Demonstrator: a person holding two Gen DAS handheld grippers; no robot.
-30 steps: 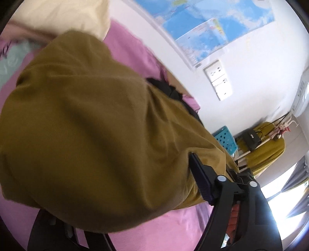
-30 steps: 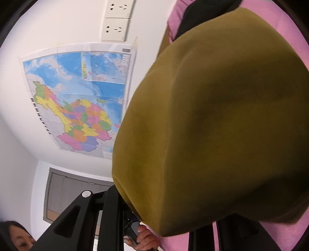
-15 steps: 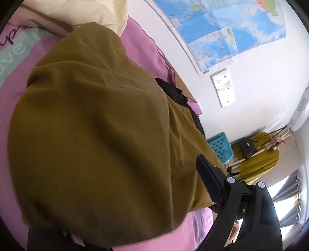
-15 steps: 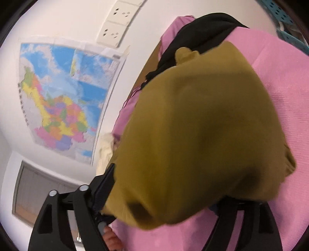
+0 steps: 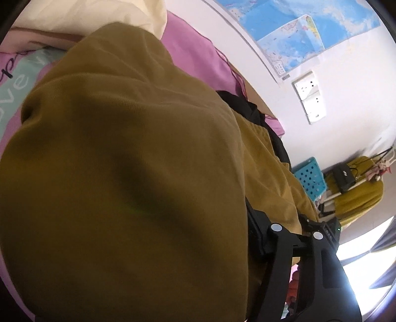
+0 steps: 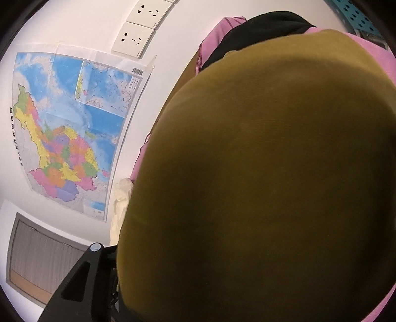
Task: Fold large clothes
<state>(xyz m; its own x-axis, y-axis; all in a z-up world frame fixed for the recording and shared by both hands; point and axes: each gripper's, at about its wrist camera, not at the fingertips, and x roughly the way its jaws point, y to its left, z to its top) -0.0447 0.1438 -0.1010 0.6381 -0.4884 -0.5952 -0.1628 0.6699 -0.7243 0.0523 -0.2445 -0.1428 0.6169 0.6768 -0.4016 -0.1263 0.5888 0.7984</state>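
Across the pink bedsheet (image 5: 198, 54), the mustard garment (image 5: 138, 173) lies in a thick mound, its bulk swelling up so close to both cameras that it fills most of each view. A black garment (image 5: 250, 111) sits at its far edge toward the wall, and a cream pillow (image 5: 118, 12) rests beyond it.

The left gripper (image 5: 153, 292) has one black finger visible at the right of the cloth; the other is buried under fabric, and its jaws have just been closing a little with cloth between them, though whether the pads actually pinch it I cannot tell. The right gripper (image 6: 222, 304) shows only one finger at lower left (the rest is smothered in mustard cloth), and its jaws have just been closing too; again I cannot tell if they bite.

To do this fold well, I judge that both tongs need a firm hold on matching corners or edges of one layer, not a bunched handful. Lifting evenly and keeping the edge taut between the two hands should let the panel lay over flat. Dragging the black garment along is the risk to watch.
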